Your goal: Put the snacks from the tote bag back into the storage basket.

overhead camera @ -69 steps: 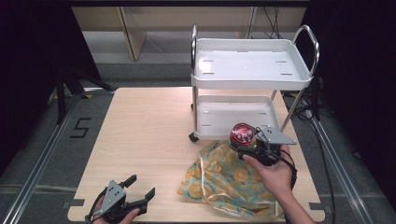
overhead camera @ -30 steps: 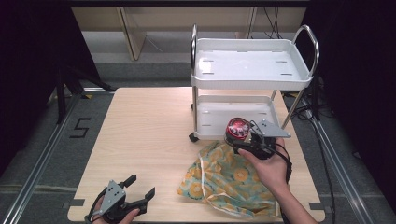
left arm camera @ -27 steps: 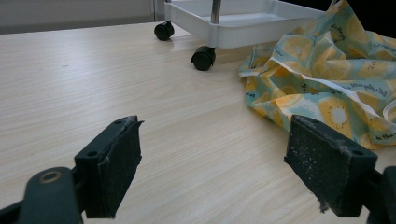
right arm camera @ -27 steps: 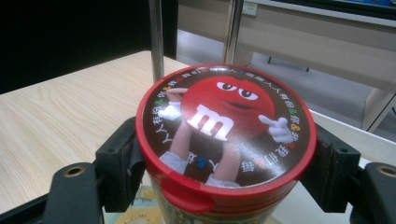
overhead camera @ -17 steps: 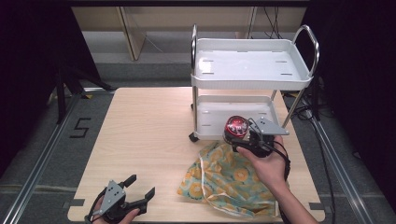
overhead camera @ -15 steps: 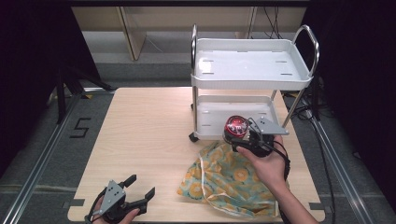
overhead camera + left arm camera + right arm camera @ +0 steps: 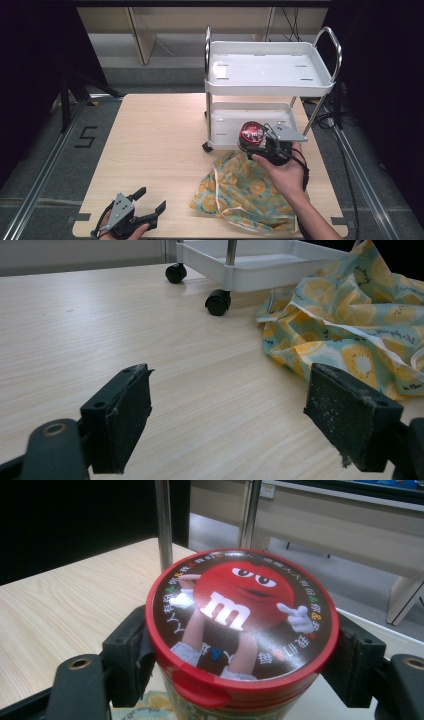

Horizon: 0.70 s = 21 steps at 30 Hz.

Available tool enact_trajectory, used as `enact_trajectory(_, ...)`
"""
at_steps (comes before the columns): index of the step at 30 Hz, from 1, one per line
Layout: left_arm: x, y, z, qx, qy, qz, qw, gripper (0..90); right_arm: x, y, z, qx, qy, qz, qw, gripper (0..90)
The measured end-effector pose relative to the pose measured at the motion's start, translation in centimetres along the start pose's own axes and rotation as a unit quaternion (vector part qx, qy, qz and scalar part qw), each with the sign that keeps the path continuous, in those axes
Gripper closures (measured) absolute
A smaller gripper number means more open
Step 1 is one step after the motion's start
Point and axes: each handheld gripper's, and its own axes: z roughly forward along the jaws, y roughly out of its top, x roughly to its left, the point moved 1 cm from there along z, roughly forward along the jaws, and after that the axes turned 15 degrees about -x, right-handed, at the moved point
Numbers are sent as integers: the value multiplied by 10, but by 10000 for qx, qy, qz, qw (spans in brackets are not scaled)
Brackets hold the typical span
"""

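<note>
The right claw [image 7: 256,141] grips a red-lidded candy tub [image 7: 251,133], its jaws pressed against both sides just under the lid; the tub's body is cut off in the right gripper view. It hangs at the front edge of the white cart [image 7: 270,84]'s lower tray, above a lemon-print cloth bag [image 7: 245,190] whose right part the forearm hides. The left claw [image 7: 146,200] rests open and empty near the worktop [image 7: 160,140]'s front edge.
</note>
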Motion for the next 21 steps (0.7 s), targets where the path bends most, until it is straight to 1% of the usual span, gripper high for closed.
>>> enact_trajectory(1, 0, 0, 0, -3, -3, -6, 10000, 178, 2, 0, 0, 32, 10, 117, 9999, 265)
enact_trajectory(3, 0, 0, 0, -2, -3, -2, 10000, 178, 0, 1, 1, 26, 49, -1, 10000, 265)
enact_trajectory(4, 0, 0, 0, -3, -2, -1, 10000, 178, 0, 1, 2, 29, 39, 48, 10000, 265)
enact_trajectory(5, 0, 0, 0, -6, 1, -4, 10000, 178, 0, 1, 2, 22, 42, 7, 10000, 265)
enact_trajectory(6, 0, 0, 0, -6, 2, -2, 10000, 178, 0, 1, 2, 21, 12, 18, 10000, 265)
enact_trajectory(7, 0, 0, 0, -12, 4, -5, 10000, 178, -1, 1, 3, 16, 8, -54, 10000, 265)
enact_trajectory(9, 0, 0, 0, -10, 0, -4, 10000, 178, -2, 1, 3, 47, -7, -62, 10000, 265)
enact_trajectory(10, 0, 0, 0, -10, 0, -4, 10000, 178, -1, 0, 4, 10, -53, -49, 10000, 265)
enact_trajectory(11, 0, 0, 0, -6, -3, -6, 10000, 178, 0, 0, 4, 73, -40, 34, 10000, 265)
enact_trajectory(12, 0, 0, 0, -4, -6, -4, 10000, 178, -1, 1, 4, 79, -15, -6, 10000, 265)
enact_trajectory(13, 0, 0, 0, -8, -5, -5, 10000, 178, 0, 1, 5, 2, -81, 29, 10000, 265)
enact_trajectory(14, 0, 0, 0, -15, -4, -6, 10000, 178, -1, 1, 5, 46, 1, 46, 10000, 265)
enact_trajectory(15, 0, 0, 0, -15, -4, -6, 10000, 178, -1, 1, 5, 46, 1, 46, 10000, 265)
enact_trajectory(16, 0, 0, 0, -12, -9, -2, 10000, 178, -2, 3, 6, 53, 34, -20, 10000, 265)
enact_trajectory(17, -1, 0, 0, -10, 19, -44, 10000, 178, -2, 3, 6, 58, 33, -10, 10000, 265)
enact_trajectory(18, -1, 0, 0, -8, 20, -40, 10000, 178, -1, 3, 7, 38, 14, 52, 10000, 265)
enact_trajectory(19, 0, -1, 1, -73, -29, -57, 10000, 178, -1, 3, 7, 31, 18, 83, 10000, 265)
enact_trajectory(20, 0, -1, 1, -79, -36, -52, 9999, 178, -2, 4, 7, 22, 7, 7, 10000, 265)
enact_trajectory(21, 0, -1, 1, -79, -36, -52, 9999, 178, -2, 4, 7, 22, 7, 7, 10000, 265)
